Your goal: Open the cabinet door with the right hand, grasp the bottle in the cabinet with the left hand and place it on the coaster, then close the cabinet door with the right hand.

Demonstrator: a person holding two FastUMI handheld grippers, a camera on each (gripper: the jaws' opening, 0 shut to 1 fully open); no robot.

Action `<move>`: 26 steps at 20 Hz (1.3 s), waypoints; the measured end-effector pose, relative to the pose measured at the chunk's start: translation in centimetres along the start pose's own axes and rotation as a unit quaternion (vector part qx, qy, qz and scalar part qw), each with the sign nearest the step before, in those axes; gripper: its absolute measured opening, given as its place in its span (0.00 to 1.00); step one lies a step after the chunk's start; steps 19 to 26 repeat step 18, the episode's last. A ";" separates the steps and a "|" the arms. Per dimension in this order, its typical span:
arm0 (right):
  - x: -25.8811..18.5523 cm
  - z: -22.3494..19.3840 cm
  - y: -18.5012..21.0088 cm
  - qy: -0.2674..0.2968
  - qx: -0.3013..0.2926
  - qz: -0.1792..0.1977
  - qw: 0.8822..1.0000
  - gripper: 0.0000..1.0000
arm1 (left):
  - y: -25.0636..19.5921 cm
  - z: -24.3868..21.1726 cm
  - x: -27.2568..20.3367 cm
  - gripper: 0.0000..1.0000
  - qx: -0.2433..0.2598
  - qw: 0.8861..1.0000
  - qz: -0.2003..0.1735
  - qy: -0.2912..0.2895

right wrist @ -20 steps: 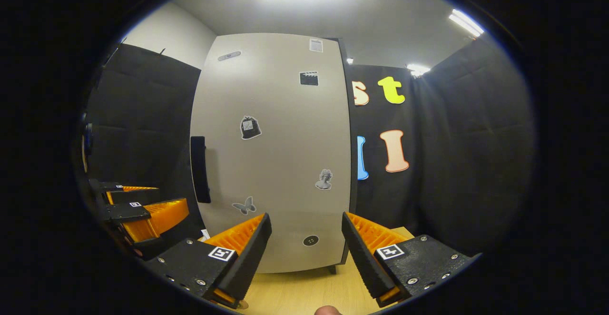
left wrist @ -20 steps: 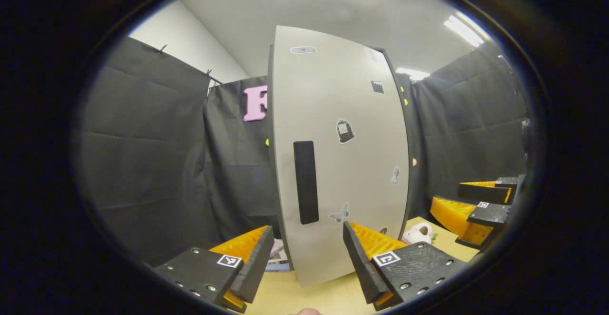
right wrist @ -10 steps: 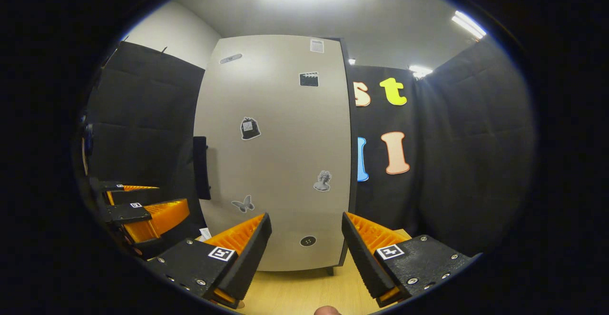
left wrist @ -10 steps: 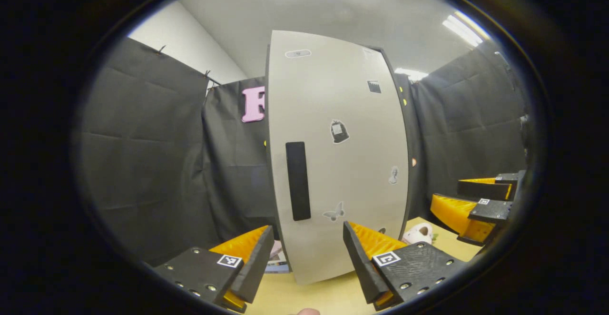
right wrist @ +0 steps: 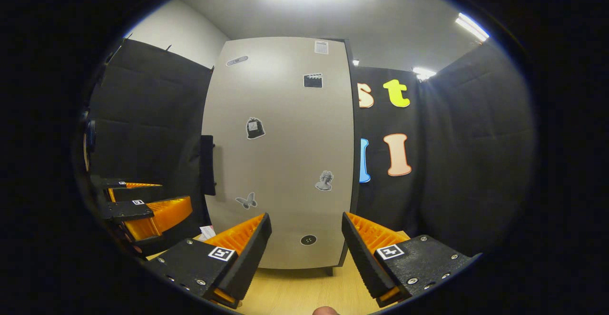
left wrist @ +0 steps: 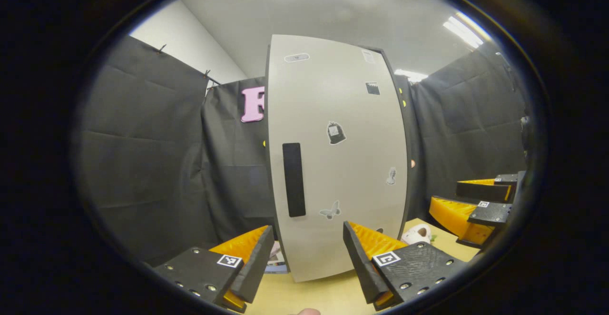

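In your left gripper view, your left gripper (left wrist: pixel 308 258) sits at six o'clock with its two wedge-shaped, ridged fingers spread wide and nothing between them. Dead ahead, at twelve o'clock, stands the tall pale-grey matte cabinet door (left wrist: pixel 352 115), flat and smooth, shut against its dark frame. A slim black rectangular handle (left wrist: pixel 293 179) runs upright near the door's nine o'clock edge. Small flat stickers dot the panel, among them a grey butterfly sticker (left wrist: pixel 330 210). The door stands on the light wooden tabletop (left wrist: pixel 328 296). At four o'clock, your right gripper (left wrist: pixel 468 201) hovers beside the cabinet, its fingers apart and empty. Just below it, a small white rounded plush-looking object (left wrist: pixel 417 233) rests on the wood. The bottle is out of sight, so you cannot tell where it is.

In your right gripper view, your right gripper (right wrist: pixel 307 253) sits at six o'clock, fingers splayed and holding nothing, aimed at the lower part of the same smooth door (right wrist: pixel 285 139). The handle (right wrist: pixel 207 164) juts from the door's nine o'clock edge. At eight o'clock your left gripper (right wrist: pixel 142 200) hangs apart from the door, likewise spread.
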State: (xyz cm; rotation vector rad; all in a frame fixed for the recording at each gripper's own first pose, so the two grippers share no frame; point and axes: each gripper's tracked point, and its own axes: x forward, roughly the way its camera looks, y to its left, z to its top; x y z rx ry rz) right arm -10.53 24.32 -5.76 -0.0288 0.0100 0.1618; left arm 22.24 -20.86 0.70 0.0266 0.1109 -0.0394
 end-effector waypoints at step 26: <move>-1.3 1.4 -0.8 -0.017 -0.030 -0.010 0.999 0.93 | 0.6 0.4 -0.1 0.88 -0.008 1.000 0.015 -0.007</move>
